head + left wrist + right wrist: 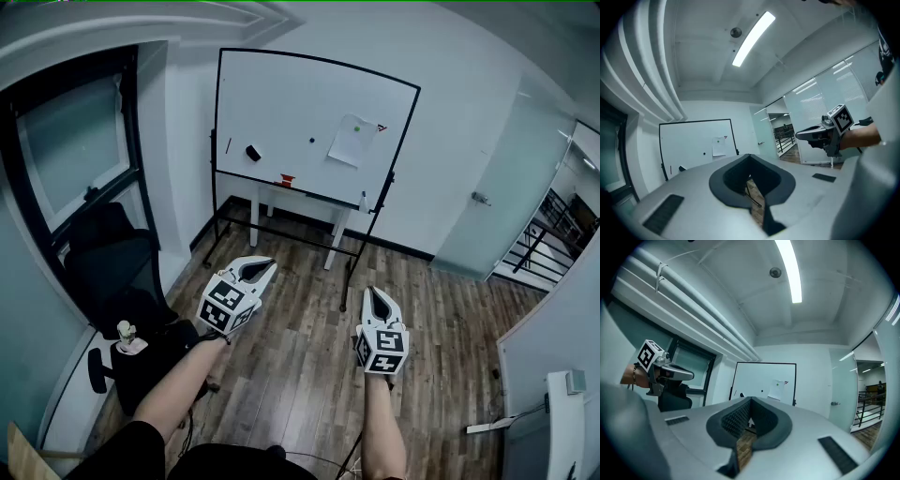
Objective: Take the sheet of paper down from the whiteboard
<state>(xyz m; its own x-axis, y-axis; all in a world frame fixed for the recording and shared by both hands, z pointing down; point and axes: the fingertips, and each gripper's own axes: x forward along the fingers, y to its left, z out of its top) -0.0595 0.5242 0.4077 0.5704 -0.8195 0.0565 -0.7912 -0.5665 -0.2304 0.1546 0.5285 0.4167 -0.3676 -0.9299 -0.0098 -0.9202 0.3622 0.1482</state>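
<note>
At the far left a dark office chair (111,267) stands below the window, clear of the job. Next comes the left gripper (265,269), held level over the wooden floor (300,375), its jaws closed together on nothing. Beyond it, across the room, the whiteboard (281,108) stands on its frame, with a black eraser (253,152) at its left and a small black magnet (312,141) near the middle. The sheet of paper (352,142) hangs on the board's upper right part, slightly tilted. A green magnet (356,127) sits near its top edge and seems to pin it there. The right gripper (377,294) also points level toward the board, its jaws likewise pressed together and empty. A glass door (492,202) lies at the far right. Judged from this, the task is at its very start: the approach, with both grippers well apart from the sheet. The next move calls for walking up to the board and spreading one pair of jaws. Probably one gripper should then pinch a free edge of the paper while the other lifts off the green magnet, so the sheet comes away untorn.
</note>
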